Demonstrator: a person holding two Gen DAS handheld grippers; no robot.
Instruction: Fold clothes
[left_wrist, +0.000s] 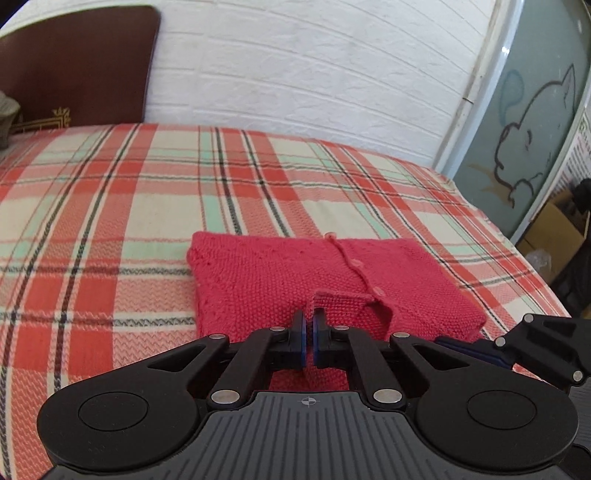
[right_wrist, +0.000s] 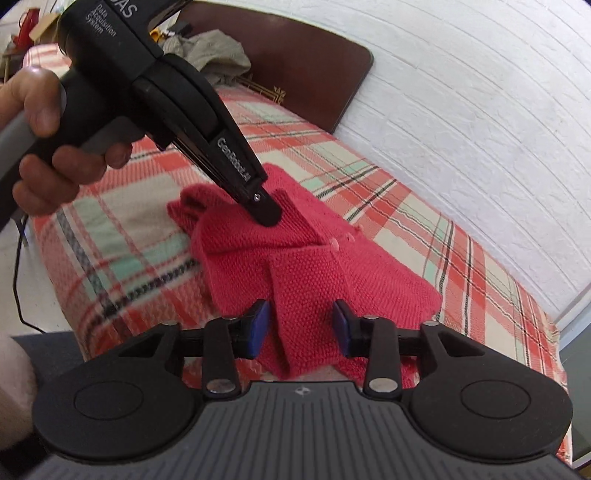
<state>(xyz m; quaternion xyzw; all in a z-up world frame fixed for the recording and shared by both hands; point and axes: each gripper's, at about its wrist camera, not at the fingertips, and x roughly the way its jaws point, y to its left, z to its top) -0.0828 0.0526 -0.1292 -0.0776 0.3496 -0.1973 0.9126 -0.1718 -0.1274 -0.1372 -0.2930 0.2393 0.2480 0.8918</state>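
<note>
A red knitted cardigan (left_wrist: 258, 273) with small pink buttons lies on the plaid bed cover (left_wrist: 110, 206), partly folded. My left gripper (left_wrist: 308, 325) is shut on a fold of the cardigan near its front edge and holds it slightly raised. In the right wrist view the left gripper (right_wrist: 266, 214) comes down from the upper left onto the cardigan (right_wrist: 314, 266). My right gripper (right_wrist: 301, 325) is open, its blue pads either side of a near flap of the cardigan, not closed on it. Its fingers (left_wrist: 517, 343) show at the lower right in the left wrist view.
A dark brown headboard (left_wrist: 74, 66) stands at the bed's end, with grey-green clothing (right_wrist: 218, 51) piled near it. A white brick wall (left_wrist: 295, 74) runs along the far side. A glass door (left_wrist: 524, 122) and a cardboard box (left_wrist: 554, 229) are to the right.
</note>
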